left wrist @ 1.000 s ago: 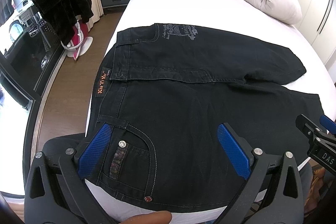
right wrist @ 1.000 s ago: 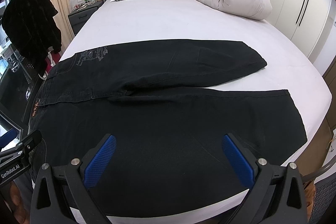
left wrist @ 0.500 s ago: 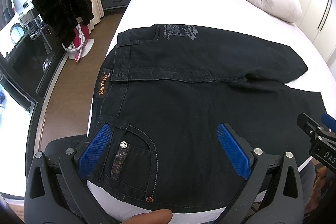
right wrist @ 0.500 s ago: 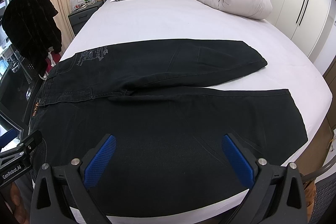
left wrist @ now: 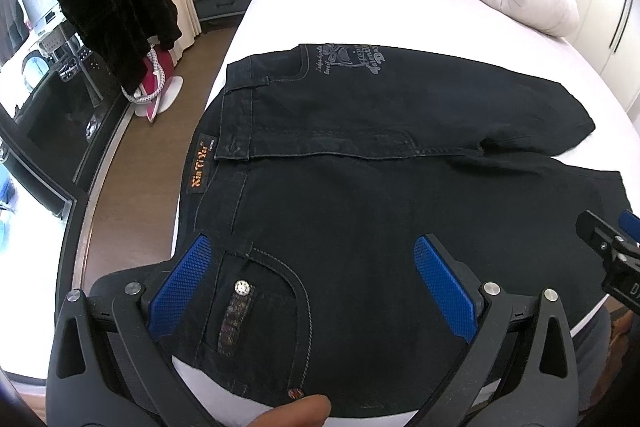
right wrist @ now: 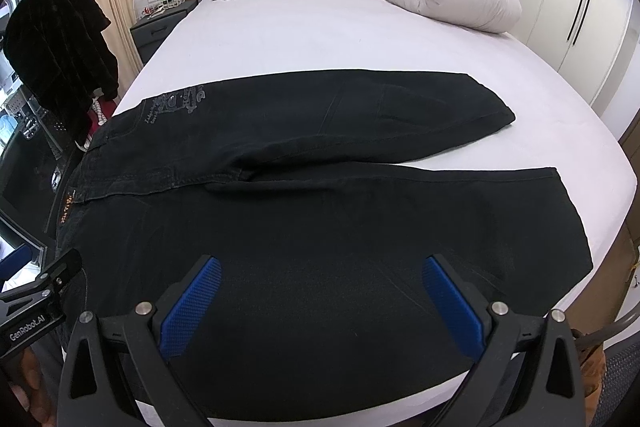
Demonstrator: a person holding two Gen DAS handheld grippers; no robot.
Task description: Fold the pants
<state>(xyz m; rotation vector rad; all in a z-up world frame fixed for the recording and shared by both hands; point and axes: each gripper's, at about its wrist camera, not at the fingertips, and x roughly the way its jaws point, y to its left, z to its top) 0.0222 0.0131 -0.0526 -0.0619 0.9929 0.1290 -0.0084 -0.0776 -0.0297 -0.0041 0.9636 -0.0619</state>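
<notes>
I am looking across the bed (right wrist: 328, 27), where almost nothing is changing: over the last second the view from each wrist is only creeping a touch, so I am judging that both tools are hovering and settling rather than committing to a grasp. The pants (right wrist: 320, 195) are lying where they were, spread flat on the near half of the mattress, waistband toward the left edge and legs running to the right, the far leg angling away from the near one so a wedge of sheet is showing between them. No fold is made yet, so the task is sitting at its very start.

The left hand-held gripper (left wrist: 316, 283) is hanging over the hip of the near leg, its blue pads spread wide with nothing between them, framing the front pocket (left wrist: 260, 311) and its rivet (left wrist: 242, 287). The right hand-held gripper (right wrist: 320, 301) is hanging over the near leg toward its hem (right wrist: 576, 219), equally wide and carrying nothing. Each tool is peeking into the edge of the other's view, so the two are working side by side along the near edge.

I am reading this pause as lining up: the likely first move is pinching the near leg and carrying it over onto the far one, and the splayed legs are going to need matching as it lands
</notes>
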